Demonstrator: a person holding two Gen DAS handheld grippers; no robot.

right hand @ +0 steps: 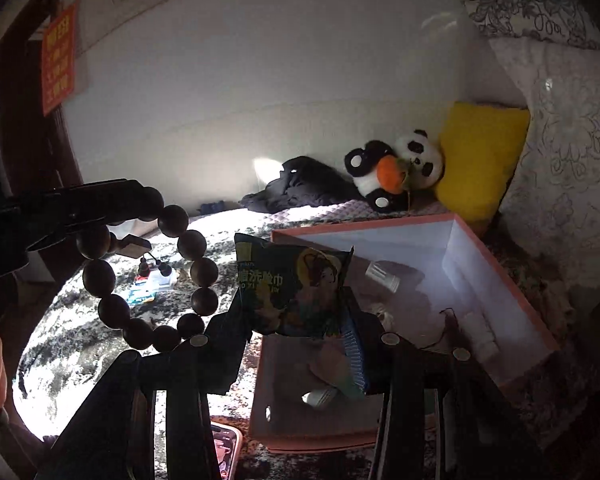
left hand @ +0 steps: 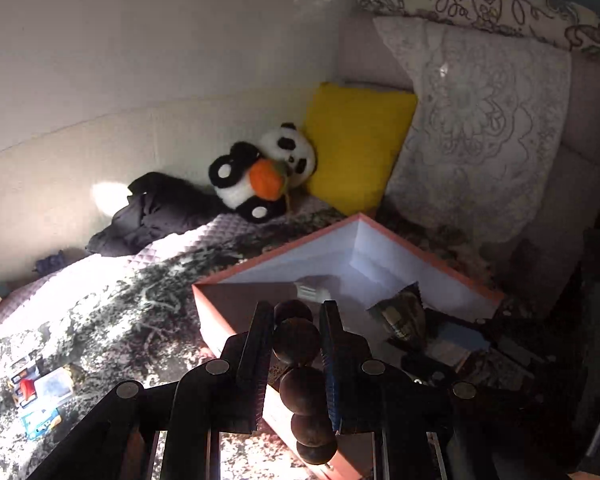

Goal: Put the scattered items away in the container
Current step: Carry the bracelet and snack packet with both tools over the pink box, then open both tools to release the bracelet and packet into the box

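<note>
My left gripper (left hand: pixel 296 312) is shut on a bracelet of large dark wooden beads (left hand: pixel 298 340), held just above the near corner of the pink box (left hand: pixel 284 254). From the right wrist view, the same bracelet (right hand: pixel 198 272) hangs as a loop from the left gripper (right hand: pixel 128 212). My right gripper (right hand: pixel 294 300) is shut on a green and blue wipes packet (right hand: pixel 296 288), above the near left part of the pink box (right hand: pixel 512 280). That packet (left hand: pixel 402 314) also shows in the left wrist view. Inside the white-lined box lie a white-capped bottle (right hand: pixel 384 274) and other small items.
Small packets and a clear case (left hand: pixel 40 392) lie on the patterned blanket left of the box. A phone (right hand: pixel 224 452) lies by its near corner. A panda plush (left hand: pixel 268 172), yellow cushion (left hand: pixel 356 144), black cloth (left hand: pixel 156 212) and lace pillow (left hand: pixel 480 128) line the wall.
</note>
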